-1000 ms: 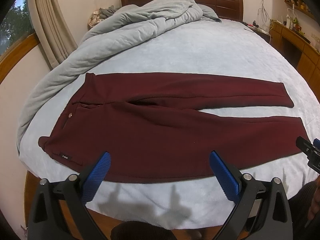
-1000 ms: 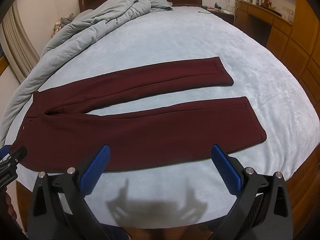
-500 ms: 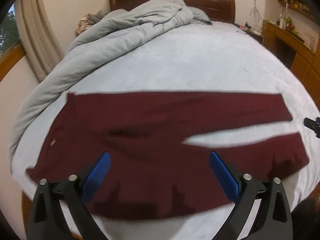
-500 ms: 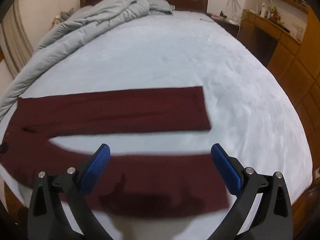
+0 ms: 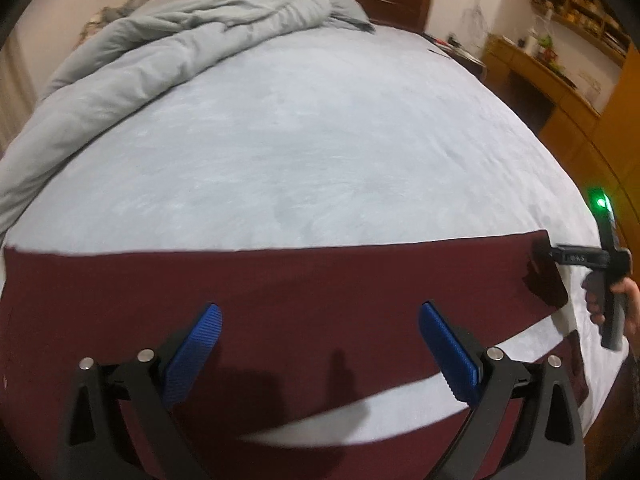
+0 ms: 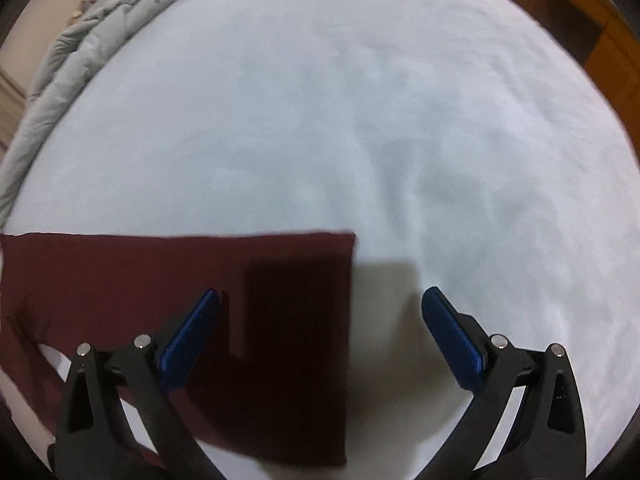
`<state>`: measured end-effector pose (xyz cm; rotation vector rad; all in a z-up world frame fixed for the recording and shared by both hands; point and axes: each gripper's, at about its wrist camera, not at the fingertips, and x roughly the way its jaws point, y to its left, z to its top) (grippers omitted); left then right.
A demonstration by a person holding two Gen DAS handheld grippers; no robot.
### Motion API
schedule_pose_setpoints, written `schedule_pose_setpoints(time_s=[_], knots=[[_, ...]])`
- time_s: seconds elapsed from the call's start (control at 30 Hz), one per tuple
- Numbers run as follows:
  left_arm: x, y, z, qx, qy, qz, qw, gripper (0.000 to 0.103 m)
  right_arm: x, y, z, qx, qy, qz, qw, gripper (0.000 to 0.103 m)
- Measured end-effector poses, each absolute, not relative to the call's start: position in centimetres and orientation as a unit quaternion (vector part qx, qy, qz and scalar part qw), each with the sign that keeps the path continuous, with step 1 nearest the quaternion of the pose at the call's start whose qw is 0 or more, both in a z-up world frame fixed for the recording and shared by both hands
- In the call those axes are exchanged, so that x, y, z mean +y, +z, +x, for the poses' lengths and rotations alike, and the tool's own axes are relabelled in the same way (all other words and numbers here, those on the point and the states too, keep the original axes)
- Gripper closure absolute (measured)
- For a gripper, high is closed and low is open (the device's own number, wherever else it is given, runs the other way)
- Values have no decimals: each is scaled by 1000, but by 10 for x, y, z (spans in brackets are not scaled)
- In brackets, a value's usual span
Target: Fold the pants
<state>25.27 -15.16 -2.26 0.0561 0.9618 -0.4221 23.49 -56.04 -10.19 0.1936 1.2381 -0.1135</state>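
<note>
Left hand-held gripper spread wide, holding nothing, poised above the upper part of the maroon pants. Right hand-held gripper likewise apart and empty, its left pad over the far leg's hem at about 9 o'clock, its right pad over bare bed sheet. Pants spread flat across the near edge of the bed, legs parted. Grey duvet bunched toward 11 o'clock. Likely risks: closing beside the hem and missing it, pinching sheet along with cloth, or catching one layer only, dragging the leg askew.
</note>
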Motion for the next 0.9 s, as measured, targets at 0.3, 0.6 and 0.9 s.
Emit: schedule_pose_setpoints(time_s=[0.3,0.6,0.9], knots=[[-162,-61,293,485,-243,59,838,4,-551,-101,230,555,-6,34,831,48],[-200,-80,304,478,-358,127,792,4,-565,-40,198,489,99,54,865,81],[-231,-89,310,483,-455,182,726,4,-568,-10,179,447,150,51,880,82]])
